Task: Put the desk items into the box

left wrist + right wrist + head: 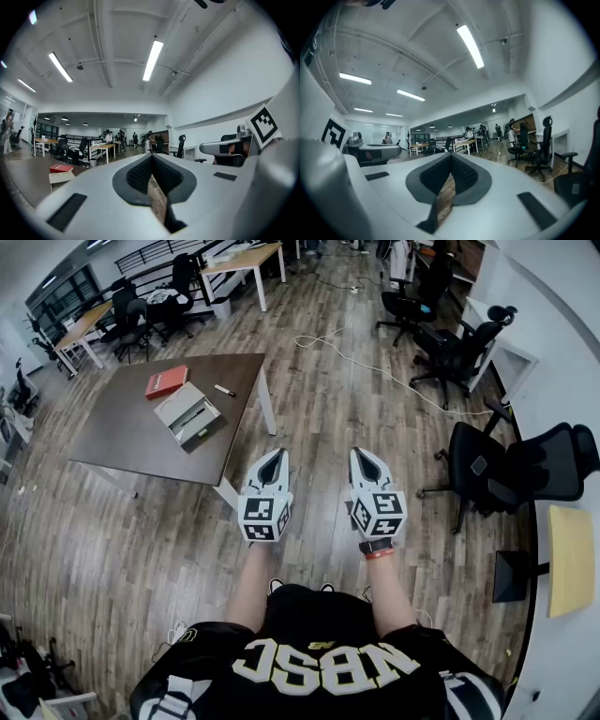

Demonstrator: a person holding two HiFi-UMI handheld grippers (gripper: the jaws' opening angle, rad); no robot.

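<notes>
Grippers side by side over wood floor point(112, 549), not over table. Left gripper point(273, 457): jaws closed tip to tip, nothing between. Right gripper point(367, 456): jaws likewise closed, empty. Beyond, to left: dark table point(131, 446). On it, open box point(188, 415) toward middle. Red book point(166, 382) just beyond box. Marker point(225, 390) to right of box, apart from both. Farther off, right side: black office chairs point(450, 343). White cable point(375, 367) trailing across floor.
</notes>
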